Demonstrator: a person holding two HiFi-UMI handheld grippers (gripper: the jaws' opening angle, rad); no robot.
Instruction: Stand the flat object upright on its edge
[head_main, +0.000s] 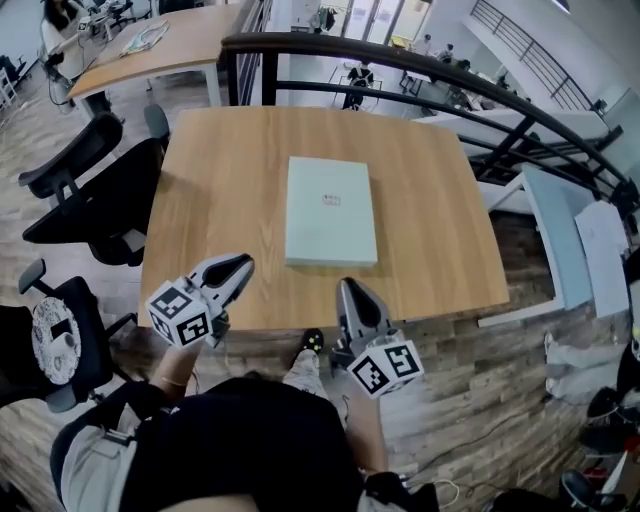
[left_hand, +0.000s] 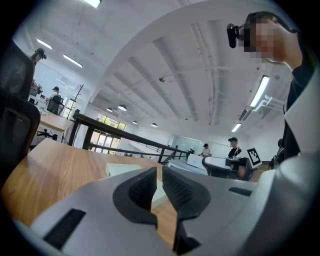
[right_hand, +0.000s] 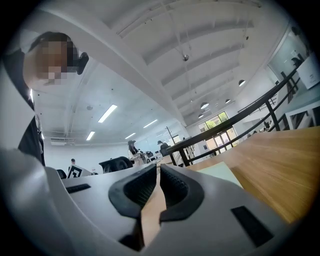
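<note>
Both jaws are shut on nothing: my left gripper (head_main: 236, 270) and right gripper (head_main: 351, 290) hover at the table's (head_main: 220, 170) near edge. The flat box (head_main: 331, 210) lies just ahead between them, its long axis pointing away from me, and the right looks nearer.

Matt wooden table (head_main: 230, 190), grainy

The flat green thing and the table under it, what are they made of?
The flat green thing looks like a thin box or book, probably card or paper. It is pale and matte, with crisp square corners and a small label on top. The table looks like wood, or a wood-look coating over board: it is tan, with fine grain lines and a smooth, low-sheen top.
</note>
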